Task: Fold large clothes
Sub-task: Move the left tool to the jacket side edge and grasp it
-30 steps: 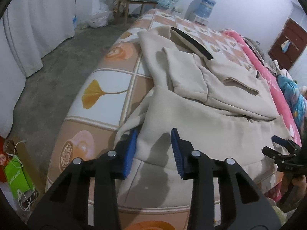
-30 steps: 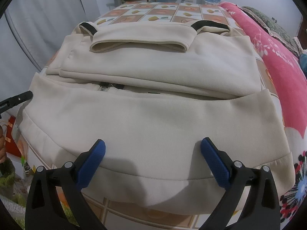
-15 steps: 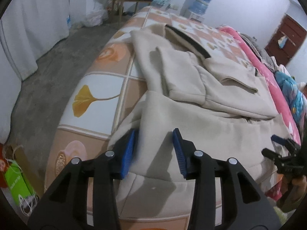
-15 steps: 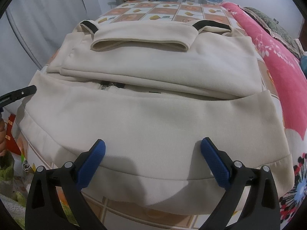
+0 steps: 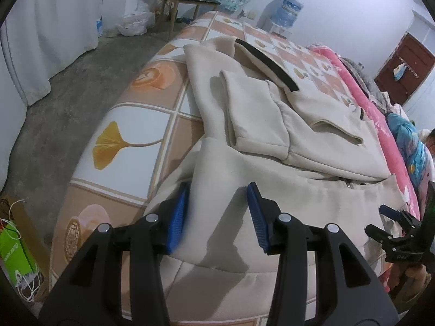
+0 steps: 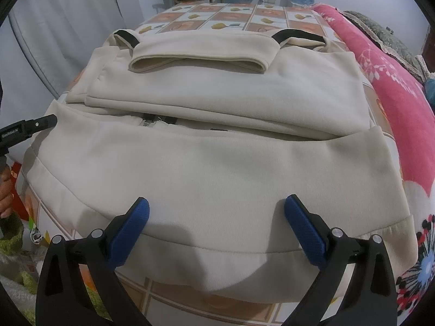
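We are holding the left gripper (image 5: 217,214) spread open over the cream jacket's (image 6: 217,163) near-left corner — the right gripper (image 6: 217,226) is gaping wide above its hem. The jacket is lying half-folded along the bed's (image 5: 130,125) near edge, sleeves crossed farther back.
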A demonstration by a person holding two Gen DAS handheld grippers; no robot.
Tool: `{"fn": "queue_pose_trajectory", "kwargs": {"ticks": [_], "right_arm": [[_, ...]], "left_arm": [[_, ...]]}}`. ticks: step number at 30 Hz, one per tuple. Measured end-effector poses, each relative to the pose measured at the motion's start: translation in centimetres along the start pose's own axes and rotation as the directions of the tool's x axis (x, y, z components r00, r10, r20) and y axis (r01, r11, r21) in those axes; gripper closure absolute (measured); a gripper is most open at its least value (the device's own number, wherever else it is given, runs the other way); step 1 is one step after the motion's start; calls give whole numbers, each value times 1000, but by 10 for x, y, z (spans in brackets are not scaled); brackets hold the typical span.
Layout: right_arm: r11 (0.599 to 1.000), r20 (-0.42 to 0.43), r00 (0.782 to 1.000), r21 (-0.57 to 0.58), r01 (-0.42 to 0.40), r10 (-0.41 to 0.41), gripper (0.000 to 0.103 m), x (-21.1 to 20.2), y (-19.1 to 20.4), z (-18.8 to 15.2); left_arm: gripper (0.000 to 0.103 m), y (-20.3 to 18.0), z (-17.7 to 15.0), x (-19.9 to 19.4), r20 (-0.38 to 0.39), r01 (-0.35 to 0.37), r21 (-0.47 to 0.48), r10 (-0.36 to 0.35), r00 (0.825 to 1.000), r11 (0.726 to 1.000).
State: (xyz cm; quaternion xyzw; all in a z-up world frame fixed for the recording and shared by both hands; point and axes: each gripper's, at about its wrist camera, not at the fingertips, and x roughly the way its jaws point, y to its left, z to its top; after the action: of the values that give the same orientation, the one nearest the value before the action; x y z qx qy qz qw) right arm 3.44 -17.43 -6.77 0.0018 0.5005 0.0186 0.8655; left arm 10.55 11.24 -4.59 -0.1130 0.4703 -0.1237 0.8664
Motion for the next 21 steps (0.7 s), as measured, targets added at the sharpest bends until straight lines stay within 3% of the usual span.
{"fn": "queue_pose_trajectory", "kwargs": {"ticks": [10, 18, 21], "right_arm": [[1000, 4, 1000, -1, -1, 1, 6, -1, 0, 0], [1000, 1, 1000, 3, 8, -8, 6, 0, 1, -1], [1000, 7, 1000, 5, 12, -12, 6, -1, 1, -3]], "left_arm": [[61, 14, 0, -6, 11, 118, -19, -118, 993, 993], [60, 25, -1, -11, 5, 297, -12, -297, 955, 955], [60, 28, -1, -13, 11, 334, -17, -334, 943, 942]]}}
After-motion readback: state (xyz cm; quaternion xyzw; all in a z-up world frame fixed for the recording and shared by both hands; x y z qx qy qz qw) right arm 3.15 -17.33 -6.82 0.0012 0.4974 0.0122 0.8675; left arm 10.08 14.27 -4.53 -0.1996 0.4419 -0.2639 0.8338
